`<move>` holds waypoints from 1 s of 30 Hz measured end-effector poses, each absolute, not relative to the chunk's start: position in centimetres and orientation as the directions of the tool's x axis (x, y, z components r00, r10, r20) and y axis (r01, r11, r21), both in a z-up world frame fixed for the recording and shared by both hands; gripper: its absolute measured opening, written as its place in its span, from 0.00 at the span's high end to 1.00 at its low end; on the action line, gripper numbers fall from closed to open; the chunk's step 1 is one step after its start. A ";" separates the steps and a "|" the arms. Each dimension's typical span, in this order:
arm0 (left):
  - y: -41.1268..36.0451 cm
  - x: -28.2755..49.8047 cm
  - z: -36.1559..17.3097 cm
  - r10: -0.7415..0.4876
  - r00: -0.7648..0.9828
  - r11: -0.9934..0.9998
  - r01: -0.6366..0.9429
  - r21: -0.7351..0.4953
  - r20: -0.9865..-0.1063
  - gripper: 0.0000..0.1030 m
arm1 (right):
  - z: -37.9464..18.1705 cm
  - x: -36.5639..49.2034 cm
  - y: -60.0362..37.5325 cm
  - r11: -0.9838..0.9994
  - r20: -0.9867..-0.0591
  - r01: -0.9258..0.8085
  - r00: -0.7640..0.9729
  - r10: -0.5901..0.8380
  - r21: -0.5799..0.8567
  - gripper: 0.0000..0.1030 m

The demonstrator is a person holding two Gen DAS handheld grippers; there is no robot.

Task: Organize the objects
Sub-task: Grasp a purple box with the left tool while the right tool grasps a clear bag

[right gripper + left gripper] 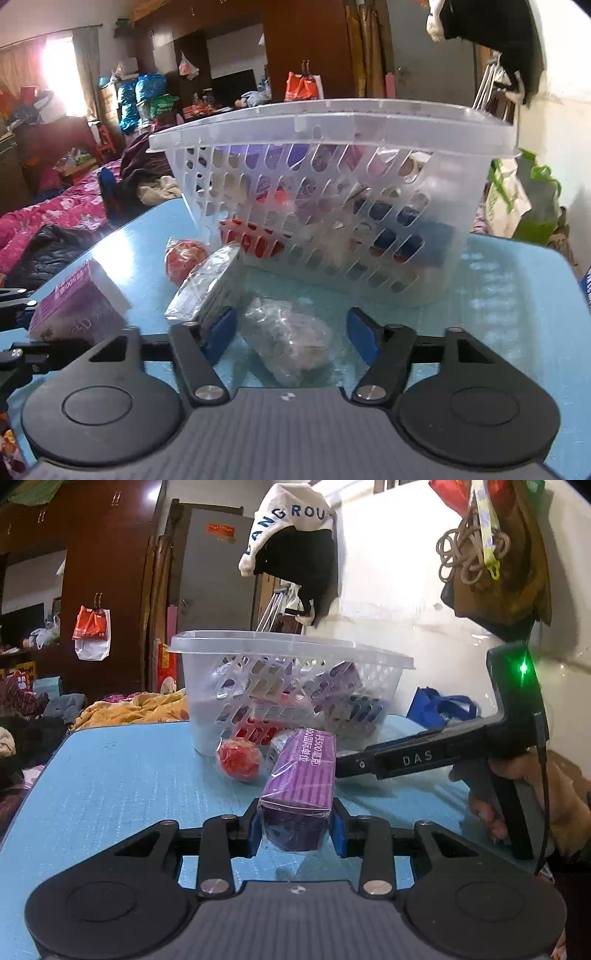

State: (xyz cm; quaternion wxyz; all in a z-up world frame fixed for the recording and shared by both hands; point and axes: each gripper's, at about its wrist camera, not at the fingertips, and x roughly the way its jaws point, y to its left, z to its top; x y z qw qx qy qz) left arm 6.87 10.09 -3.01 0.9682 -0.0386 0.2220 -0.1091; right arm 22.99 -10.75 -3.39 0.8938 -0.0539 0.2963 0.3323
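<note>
My left gripper (pixel 297 829) is shut on a purple box (pixel 301 775) in clear wrap, its blue pads pressing both sides just above the blue table (pixel 122 775). Behind it lie a red wrapped ball (pixel 239 758) and the clear slotted basket (pixel 258 646) holding several packs. In the right wrist view my right gripper (pixel 291 336) is open around a crinkled clear bag (pixel 288 339) lying on the table; a gap shows beside the right pad (pixel 364 338). A flat wrapped packet (pixel 208 288) leans by the basket (pixel 332 122), close to the left pad. The purple box (pixel 79 306) shows at far left.
A hand (pixel 517 794) holds the right gripper's handle at the table's right side. A white wall with a hanging jacket (pixel 295 554) stands behind the basket. A blue bag (pixel 439 709) sits beyond the table. A cluttered bed (pixel 55 221) lies past the left edge.
</note>
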 end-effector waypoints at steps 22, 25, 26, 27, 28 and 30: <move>10.5 6.8 -3.3 -0.222 0.924 0.971 0.180 -0.158 -0.310 0.61 | -1.3 18.1 -14.3 0.841 -0.250 -0.540 0.812 0.527 0.016 0.47; 10.6 6.8 -3.4 -0.210 0.930 0.973 0.169 -0.157 -0.302 0.61 | -1.2 18.0 -14.4 0.843 -0.227 -0.537 0.818 0.529 0.028 0.47; 10.6 6.8 -3.4 -0.207 0.932 0.974 0.166 -0.156 -0.298 0.61 | -1.2 17.9 -14.3 0.844 -0.215 -0.536 0.821 0.528 0.028 0.47; 10.7 6.7 -3.3 -0.204 0.933 0.974 0.164 -0.154 -0.295 0.61 | -1.1 17.7 -14.4 0.845 -0.203 -0.534 0.825 0.527 0.025 0.47; 10.6 6.7 -3.3 -0.200 0.935 0.975 0.162 -0.150 -0.292 0.61 | -1.1 17.5 -14.4 0.847 -0.190 -0.532 0.829 0.526 0.022 0.47; 10.6 6.6 -3.3 -0.193 0.939 0.977 0.158 -0.144 -0.283 0.61 | -1.1 17.2 -14.3 0.849 -0.167 -0.528 0.836 0.523 0.015 0.47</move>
